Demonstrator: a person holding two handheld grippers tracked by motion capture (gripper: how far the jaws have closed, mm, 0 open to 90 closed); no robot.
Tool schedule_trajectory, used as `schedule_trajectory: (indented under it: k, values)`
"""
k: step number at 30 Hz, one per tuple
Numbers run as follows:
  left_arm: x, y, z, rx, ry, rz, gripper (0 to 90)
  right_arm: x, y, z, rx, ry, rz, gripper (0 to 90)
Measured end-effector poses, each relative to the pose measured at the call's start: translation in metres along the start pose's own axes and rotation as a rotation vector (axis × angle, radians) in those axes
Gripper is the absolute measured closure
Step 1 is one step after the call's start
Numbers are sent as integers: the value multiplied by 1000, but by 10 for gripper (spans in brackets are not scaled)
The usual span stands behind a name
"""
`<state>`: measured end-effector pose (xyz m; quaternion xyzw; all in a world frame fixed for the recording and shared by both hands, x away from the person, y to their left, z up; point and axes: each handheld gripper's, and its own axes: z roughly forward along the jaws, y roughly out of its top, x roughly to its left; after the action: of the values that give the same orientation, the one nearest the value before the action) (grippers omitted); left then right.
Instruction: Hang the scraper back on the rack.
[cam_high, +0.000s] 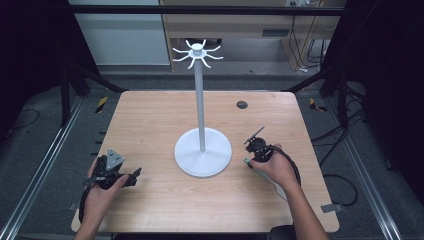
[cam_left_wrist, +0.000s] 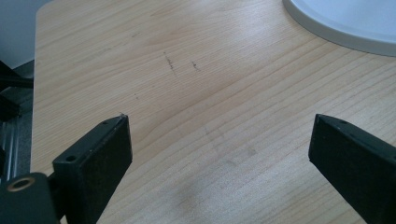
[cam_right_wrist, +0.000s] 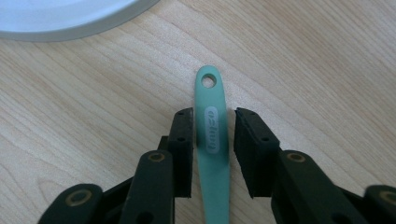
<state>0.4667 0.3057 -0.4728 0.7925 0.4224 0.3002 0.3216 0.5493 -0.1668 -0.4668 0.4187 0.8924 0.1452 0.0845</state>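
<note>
A mint-green utensil handle (cam_right_wrist: 212, 126) with a hole at its tip lies flat on the wooden table (cam_high: 150, 115), right of the white stand's round base (cam_high: 192, 152). My right gripper (cam_right_wrist: 213, 114) straddles this handle, its jaws close on either side with thin gaps showing, the pads not pressing. In the high view the right gripper (cam_high: 252, 155) points down at the handle (cam_high: 248, 161). My left gripper (cam_high: 136, 175) rests low at the table's near left. In the left gripper view the left gripper (cam_left_wrist: 219, 126) stands wide open over bare wood.
The white stand has a tall pole (cam_high: 199, 100) topped by a ring of curved hooks (cam_high: 198, 52). Its base rim shows in the left gripper view (cam_left_wrist: 345, 23) and the right gripper view (cam_right_wrist: 60, 18). A dark round grommet (cam_high: 242, 104) sits at the far right of the table.
</note>
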Motion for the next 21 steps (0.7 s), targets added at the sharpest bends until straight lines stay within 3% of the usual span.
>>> schedule_trajectory:
  k: [11,21]
  values:
    - [0,0,0,2,-1,2,58,-3,0,1,9,31,24,734]
    - [0,0,0,1,1,2,58,-3,-1,1,5,23,-4,743]
